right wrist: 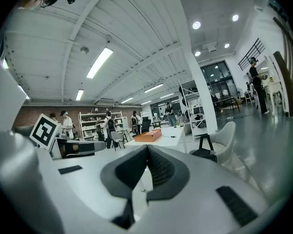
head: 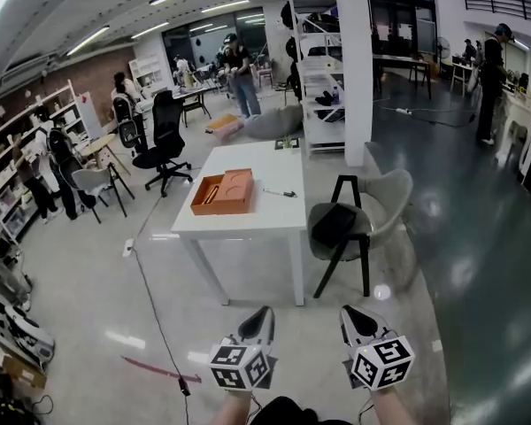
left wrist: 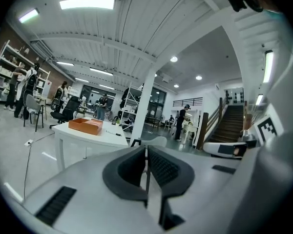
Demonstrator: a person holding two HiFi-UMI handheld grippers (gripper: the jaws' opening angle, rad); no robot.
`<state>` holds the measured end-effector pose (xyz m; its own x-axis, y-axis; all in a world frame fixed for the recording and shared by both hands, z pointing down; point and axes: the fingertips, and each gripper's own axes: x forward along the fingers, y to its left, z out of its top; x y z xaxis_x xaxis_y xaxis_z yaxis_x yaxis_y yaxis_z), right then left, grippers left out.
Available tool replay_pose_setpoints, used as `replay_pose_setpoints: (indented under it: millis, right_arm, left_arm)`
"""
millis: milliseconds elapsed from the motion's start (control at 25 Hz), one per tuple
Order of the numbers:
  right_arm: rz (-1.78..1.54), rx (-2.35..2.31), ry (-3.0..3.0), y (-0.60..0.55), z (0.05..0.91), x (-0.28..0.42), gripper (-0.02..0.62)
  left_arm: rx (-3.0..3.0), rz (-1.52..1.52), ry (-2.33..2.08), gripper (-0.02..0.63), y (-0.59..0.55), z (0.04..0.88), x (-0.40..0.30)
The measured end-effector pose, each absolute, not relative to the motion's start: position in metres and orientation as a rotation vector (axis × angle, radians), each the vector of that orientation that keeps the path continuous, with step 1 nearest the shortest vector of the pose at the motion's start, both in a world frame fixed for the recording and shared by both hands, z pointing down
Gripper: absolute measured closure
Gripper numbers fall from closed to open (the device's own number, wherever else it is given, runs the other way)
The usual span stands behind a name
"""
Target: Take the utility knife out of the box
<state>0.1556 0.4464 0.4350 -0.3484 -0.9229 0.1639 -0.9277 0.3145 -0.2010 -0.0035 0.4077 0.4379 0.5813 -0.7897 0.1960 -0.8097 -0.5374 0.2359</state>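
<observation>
An open orange box [head: 233, 184] lies on the white table [head: 248, 224], far ahead of me. A long pale thing rests in its left slot [head: 209, 194]; too small to tell if it is the utility knife. A thin dark tool [head: 280, 193] lies on the table right of the box. My left gripper [head: 264, 313] and right gripper [head: 351, 313] hang low over the floor, well short of the table, both shut and empty. The box [left wrist: 86, 125] appears beyond the left gripper [left wrist: 146, 151], and the box [right wrist: 147, 136] sits above the right gripper [right wrist: 147, 148].
A grey chair [head: 372, 204] with a black bag [head: 334, 224] stands at the table's right side. A black office chair [head: 164, 140] stands to the left. A cable [head: 155, 304] and a pink strip [head: 157, 372] lie on the floor. A person [head: 241, 78] and shelves stand behind.
</observation>
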Motion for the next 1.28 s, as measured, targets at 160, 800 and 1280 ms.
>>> replay_pose_setpoints:
  millis: [160, 800, 1280]
  right_arm:
    - [0.434, 1.756, -2.554, 0.441, 0.438, 0.15, 0.595]
    - [0.521, 1.775, -2.522, 0.31, 0.459, 0.13, 0.595]
    - [0.579, 1.871, -2.419, 0.156, 0.463, 0.107, 0.595]
  left_arm:
    - [2.486, 0.077, -1.308, 0.589, 0.4, 0.441, -0.011]
    - [2.452, 0.127, -1.294, 0.501, 0.265, 0.462, -0.038]
    - [2.481, 0.189, -1.191, 0.495, 0.095, 0.47, -0.055]
